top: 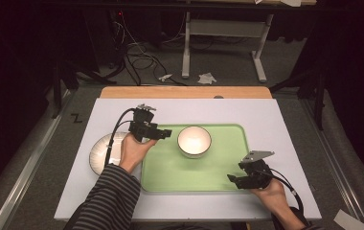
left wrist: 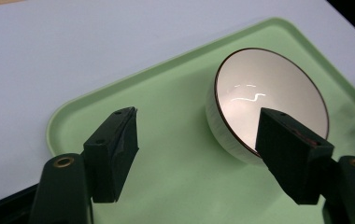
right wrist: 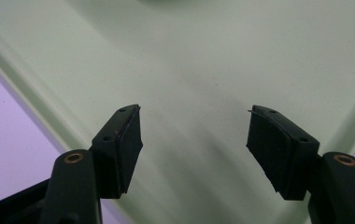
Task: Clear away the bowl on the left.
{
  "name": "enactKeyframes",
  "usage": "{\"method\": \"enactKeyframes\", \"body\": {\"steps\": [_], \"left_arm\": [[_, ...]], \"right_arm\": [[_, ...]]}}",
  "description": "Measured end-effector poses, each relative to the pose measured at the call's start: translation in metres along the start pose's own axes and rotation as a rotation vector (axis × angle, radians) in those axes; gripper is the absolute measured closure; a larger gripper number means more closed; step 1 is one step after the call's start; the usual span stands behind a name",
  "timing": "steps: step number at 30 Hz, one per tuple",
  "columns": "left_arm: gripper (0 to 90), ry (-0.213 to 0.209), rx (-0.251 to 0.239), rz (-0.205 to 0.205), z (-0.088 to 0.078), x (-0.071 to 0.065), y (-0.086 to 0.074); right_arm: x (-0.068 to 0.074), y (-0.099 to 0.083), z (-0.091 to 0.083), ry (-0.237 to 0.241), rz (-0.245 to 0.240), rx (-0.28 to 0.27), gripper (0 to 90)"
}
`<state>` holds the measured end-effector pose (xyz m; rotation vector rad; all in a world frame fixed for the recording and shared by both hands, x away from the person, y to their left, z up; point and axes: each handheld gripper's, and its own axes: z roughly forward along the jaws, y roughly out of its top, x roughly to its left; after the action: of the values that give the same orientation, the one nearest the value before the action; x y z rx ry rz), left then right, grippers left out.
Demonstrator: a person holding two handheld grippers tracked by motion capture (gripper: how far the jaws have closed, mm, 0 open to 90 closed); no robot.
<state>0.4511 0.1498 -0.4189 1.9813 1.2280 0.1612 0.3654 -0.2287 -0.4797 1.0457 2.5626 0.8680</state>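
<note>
Left tool (left wrist: 196, 144) agape beside bowl (left wrist: 271, 95), bare tray (left wrist: 175, 186) between.

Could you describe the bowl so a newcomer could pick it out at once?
On the white table lies a green tray. The bowl stands in its far half, white and deep with a dark rim, unlike the flat plate off the tray's left edge.

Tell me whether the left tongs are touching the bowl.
Apart. In the high view, the left tongs stop short of the bowl, with green tray between them.
</note>
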Motion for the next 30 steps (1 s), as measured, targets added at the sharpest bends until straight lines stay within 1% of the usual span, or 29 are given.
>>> {"method": "enactKeyframes", "body": {"steps": [2,5,9,11,13,18,19,21,27,30], "left_arm": [[30.3,0.008,-0.014,0.004,-0.007,0.000,-0.002],[30.1,0.000,-0.021,-0.001,-0.016,0.001,-0.006],[29.9,0.007,-0.020,-0.002,-0.023,0.004,-0.009],[29.8,0.002,-0.021,-0.011,-0.027,0.005,-0.011],[29.6,0.009,-0.022,-0.009,-0.031,0.006,-0.013],[29.5,0.014,-0.039,-0.011,-0.042,0.008,-0.016],[29.6,0.020,-0.039,-0.008,-0.043,0.008,-0.017],[30.6,0.038,-0.053,0.009,-0.047,0.006,-0.020],[30.9,0.048,-0.054,0.027,-0.055,0.004,-0.028],[30.9,0.050,-0.065,0.029,-0.062,0.004,-0.029]], "right_arm": [[0.000,0.000,0.001,0.001,0.003,0.003,36.7],[0.000,0.001,0.001,0.003,0.004,0.006,36.6],[0.000,0.001,0.000,-0.006,0.004,0.002,36.5],[-0.001,0.000,0.000,-0.003,0.006,0.002,36.4],[0.000,0.001,0.000,-0.004,0.005,-0.003,36.4],[0.000,0.000,-0.001,-0.002,0.005,-0.001,36.4],[0.001,0.000,-0.001,-0.004,0.009,-0.001,36.3],[0.000,0.000,0.000,-0.004,0.001,0.002,36.3],[0.001,0.001,0.000,-0.006,0.001,0.003,36.3],[0.000,0.000,0.000,-0.004,0.003,0.003,36.3]]}}
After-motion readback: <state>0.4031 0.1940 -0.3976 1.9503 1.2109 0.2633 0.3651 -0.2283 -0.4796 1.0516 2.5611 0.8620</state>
